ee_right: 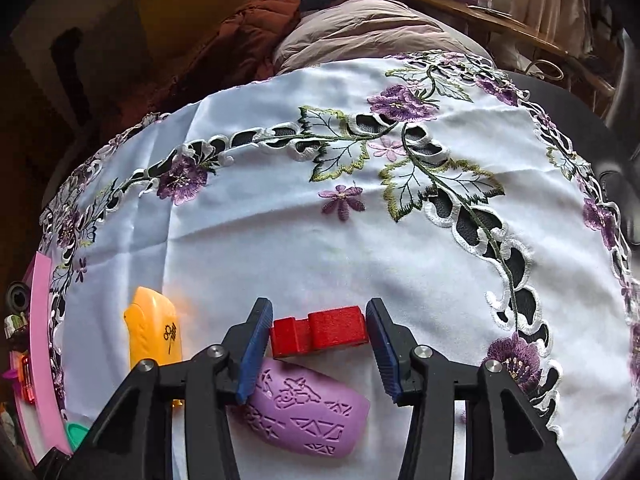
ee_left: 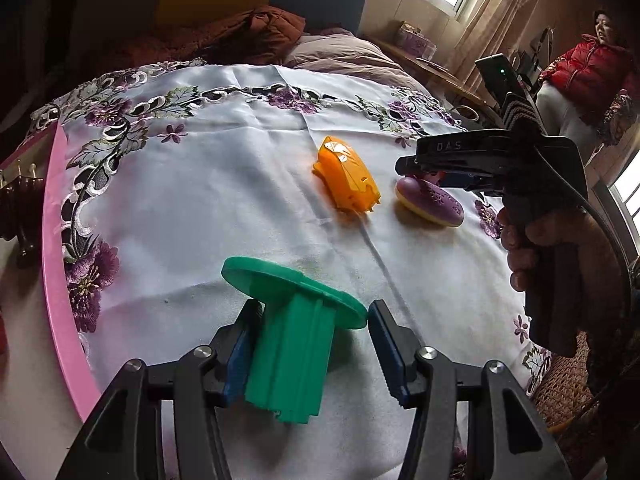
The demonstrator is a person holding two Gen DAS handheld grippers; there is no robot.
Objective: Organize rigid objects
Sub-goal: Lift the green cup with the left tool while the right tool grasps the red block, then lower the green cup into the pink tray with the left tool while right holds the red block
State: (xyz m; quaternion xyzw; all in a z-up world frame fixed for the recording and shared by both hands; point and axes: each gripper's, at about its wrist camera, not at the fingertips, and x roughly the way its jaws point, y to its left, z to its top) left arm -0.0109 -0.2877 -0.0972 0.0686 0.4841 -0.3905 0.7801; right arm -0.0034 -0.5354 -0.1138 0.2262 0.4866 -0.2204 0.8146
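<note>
A green plastic spool-like piece with a round flange [ee_left: 294, 320] is held between the blue pads of the left gripper [ee_left: 312, 344], just above the white embroidered tablecloth [ee_left: 208, 200]; a small red plastic block [ee_right: 320, 331] is clasped by the right gripper [ee_right: 319, 346] (a purple patterned oval piece [ee_right: 308, 416] lies beneath); an orange plastic shell [ee_left: 347, 180] lies farther off, left of the purple piece.

Green flanged piece [ee_left: 294, 344], orange shell [ee_left: 347, 174], purple block [ee_right: 306, 408], red block [ee_right: 320, 330]

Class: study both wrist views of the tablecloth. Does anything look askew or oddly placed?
Yes. The green flanged piece hangs tilted, touching only one pad of the left gripper. The red block sits above the purple embossed piece, not the cloth.
</note>
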